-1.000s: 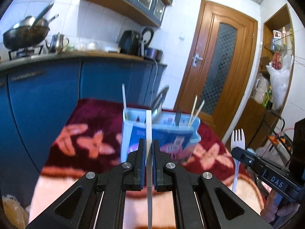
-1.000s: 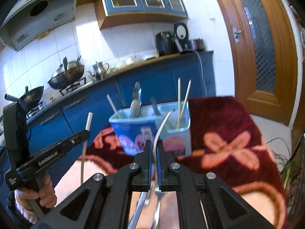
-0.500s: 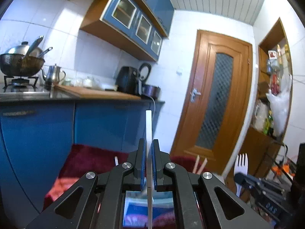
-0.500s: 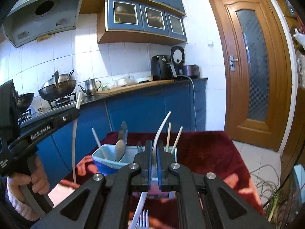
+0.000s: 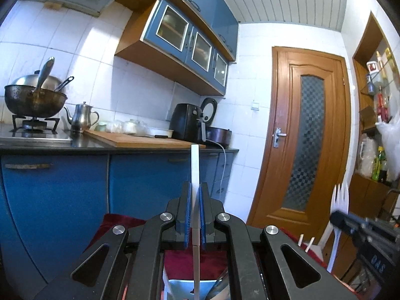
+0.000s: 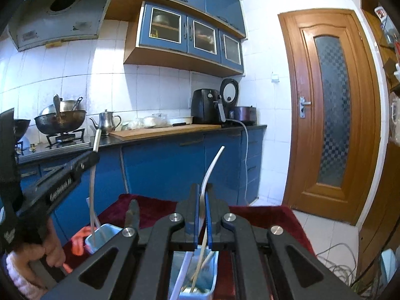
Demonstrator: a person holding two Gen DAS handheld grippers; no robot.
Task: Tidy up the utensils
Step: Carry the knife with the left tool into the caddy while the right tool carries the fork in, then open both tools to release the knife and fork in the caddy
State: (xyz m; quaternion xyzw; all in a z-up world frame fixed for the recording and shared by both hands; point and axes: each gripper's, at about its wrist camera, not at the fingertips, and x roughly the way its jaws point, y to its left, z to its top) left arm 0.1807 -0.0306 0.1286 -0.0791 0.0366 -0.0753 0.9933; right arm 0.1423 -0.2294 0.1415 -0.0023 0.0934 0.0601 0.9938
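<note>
My left gripper is shut on a white plastic utensil handle that stands upright; its lower end hangs over the light blue utensil holder. My right gripper is shut on a white plastic fork, curved handle up; the fork's tines show in the left wrist view. The holder sits on the red cloth below both grippers. Wooden chopsticks stand in its right compartment. In the right wrist view the left gripper holds its utensil over the holder's left end.
A red flowered tablecloth covers the table. Behind it run blue kitchen cabinets with a wok, kettle and air fryer on the counter. A wooden door is at the right. Cables lie on the floor.
Both grippers have tilted up and moved closer over the holder, which has dropped to the bottom edge of both views. Each still holds its utensil.
</note>
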